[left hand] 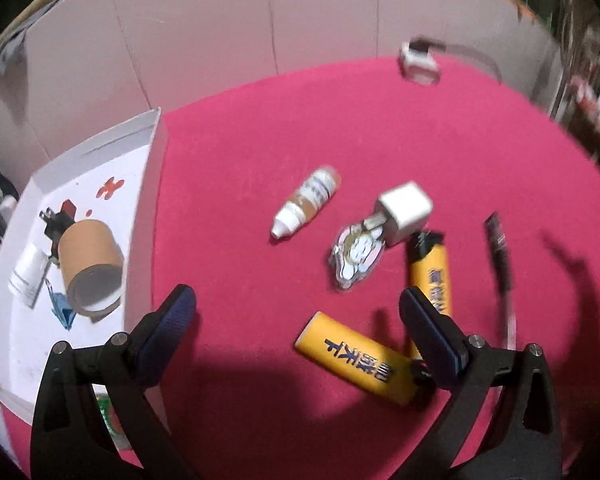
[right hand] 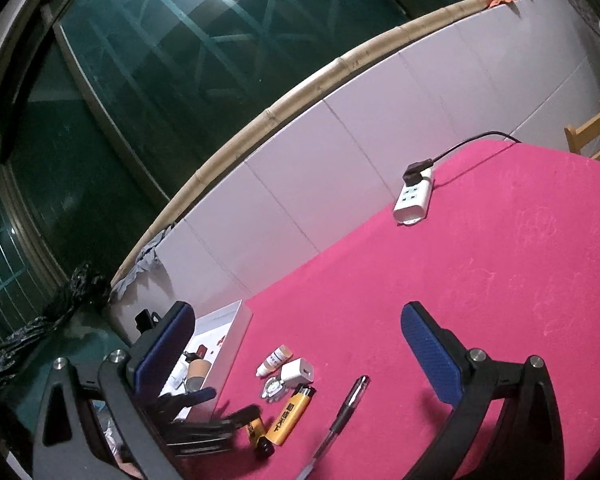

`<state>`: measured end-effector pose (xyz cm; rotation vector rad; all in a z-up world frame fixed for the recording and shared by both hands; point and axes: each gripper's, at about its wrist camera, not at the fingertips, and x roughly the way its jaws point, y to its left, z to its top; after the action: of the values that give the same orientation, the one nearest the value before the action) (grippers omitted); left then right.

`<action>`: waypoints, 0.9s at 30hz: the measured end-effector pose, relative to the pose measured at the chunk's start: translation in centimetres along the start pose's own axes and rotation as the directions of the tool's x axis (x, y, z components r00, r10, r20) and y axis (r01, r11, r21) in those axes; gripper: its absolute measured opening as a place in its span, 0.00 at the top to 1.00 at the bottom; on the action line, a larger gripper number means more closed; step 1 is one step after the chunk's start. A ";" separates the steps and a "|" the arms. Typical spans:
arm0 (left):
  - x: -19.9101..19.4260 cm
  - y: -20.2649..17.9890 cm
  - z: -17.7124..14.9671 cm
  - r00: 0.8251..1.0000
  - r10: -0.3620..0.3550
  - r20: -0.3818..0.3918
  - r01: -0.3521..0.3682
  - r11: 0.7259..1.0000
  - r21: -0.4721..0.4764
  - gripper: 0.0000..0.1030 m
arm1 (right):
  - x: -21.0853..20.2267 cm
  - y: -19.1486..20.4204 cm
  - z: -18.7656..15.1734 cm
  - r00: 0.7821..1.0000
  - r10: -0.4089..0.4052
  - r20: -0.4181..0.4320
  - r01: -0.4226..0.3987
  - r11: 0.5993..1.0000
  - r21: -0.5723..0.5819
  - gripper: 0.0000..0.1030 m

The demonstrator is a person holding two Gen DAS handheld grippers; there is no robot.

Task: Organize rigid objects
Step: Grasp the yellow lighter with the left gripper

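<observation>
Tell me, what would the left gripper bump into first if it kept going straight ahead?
Probably the bare pink tablecloth. The open left gripper points down between the white cardboard box and the nearer yellow plastic lighter. Farther along lies the small white dropper bottle. Depth is unclear.

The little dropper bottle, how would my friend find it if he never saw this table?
Start at the white box on the left of the pink table. Just to its right lies the dropper bottle, beside a white charger. It is the only thing with a white pointed tip and an amber body; the lighters nearby are yellow.
</observation>
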<state>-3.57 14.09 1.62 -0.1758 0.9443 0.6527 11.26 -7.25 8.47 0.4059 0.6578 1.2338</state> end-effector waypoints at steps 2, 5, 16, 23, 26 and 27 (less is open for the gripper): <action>0.2 -0.7 -1.5 0.999 0.044 0.011 -0.044 0.998 0.051 0.00 | -0.2 0.1 0.1 1.000 0.000 0.006 0.000 1.000 -0.003 0.00; -1.3 0.0 -3.4 0.999 0.050 0.012 -0.051 0.995 0.082 0.00 | -0.6 -0.1 0.2 1.000 0.001 0.017 -0.001 1.000 0.001 0.00; -3.9 0.7 -6.8 1.000 -0.007 0.024 0.003 0.991 0.136 0.07 | -0.4 -0.8 0.0 1.000 0.018 0.007 -0.019 0.999 0.040 0.00; -4.7 -0.1 -6.8 0.995 -0.096 0.038 0.089 0.984 0.155 0.54 | -0.5 0.3 -0.3 0.999 -0.053 -0.003 0.053 0.998 -0.038 0.00; -5.1 0.0 -7.3 0.990 -0.139 0.039 0.133 0.984 0.119 0.71 | 0.1 0.4 -0.8 0.990 -0.124 -0.065 0.120 0.990 -0.071 0.00; -4.8 -0.4 -7.0 0.989 -0.143 0.042 0.137 0.984 0.114 0.76 | 0.4 0.5 -1.2 0.982 -0.163 -0.091 0.155 0.983 -0.095 0.00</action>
<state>-10.21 8.76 1.26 -0.1256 0.9089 0.4719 10.16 -6.81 7.84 0.2165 0.7039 1.1307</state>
